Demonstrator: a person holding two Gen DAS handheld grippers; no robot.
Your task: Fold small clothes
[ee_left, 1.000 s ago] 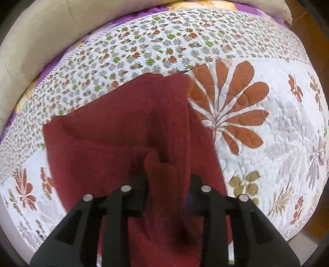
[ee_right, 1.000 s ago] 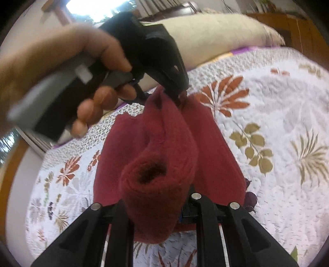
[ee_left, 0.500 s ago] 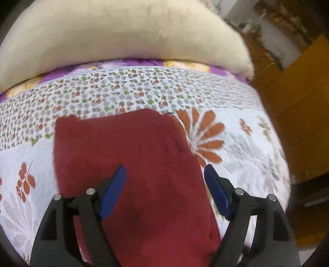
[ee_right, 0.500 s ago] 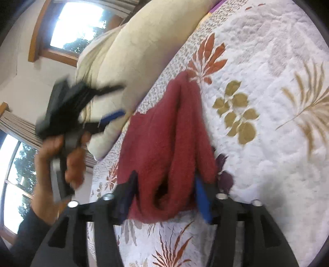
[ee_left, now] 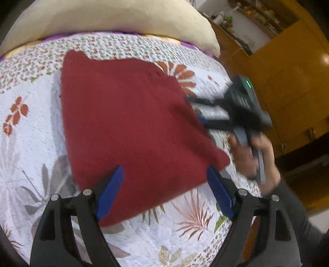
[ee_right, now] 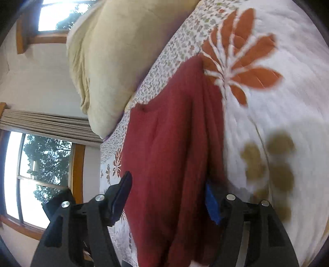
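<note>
Left gripper (ee_left: 164, 191) was seen spread wide, blue pads (ee_left: 110, 191) well apart, nothing held; the near edge of the red garment (ee_left: 131, 127) lay just ahead of and partly between the fingers, flat on the floral quilt (ee_left: 30, 143). No contact between pads and cloth could be confirmed.

Right gripper (ee_right: 168, 201) was also seen opened out, with the red garment (ee_right: 174, 143) running up between the two pads (ee_right: 211, 201); the cloth looked loose there, not pinched. Several lengthwise ridges were visible in the fabric ahead of this claw, so layers appeared stacked on that side. In the left wrist view the right gripper (ee_left: 207, 115) was seen off to the right, at the garment's right edge, held by a hand (ee_left: 253, 158); heavy motion blur there.

Garment was judged folded at least once and resting mid-quilt, its far corner toward the cream pillow (ee_left: 123, 18) beyond. Wooden furniture (ee_left: 287, 82) was noted further right.

Step in hand was judged as release and regrasp for another fold or smoothing. For a clean result, all layers at one edge should be caught together, not only the top ply; both claws should be set on matching corners so the fold line stays straight; the cloth should be lifted low and laid over, not dragged, since the quilt could bunch the fabric. Ridges on the right side should be flattened before closing.
</note>
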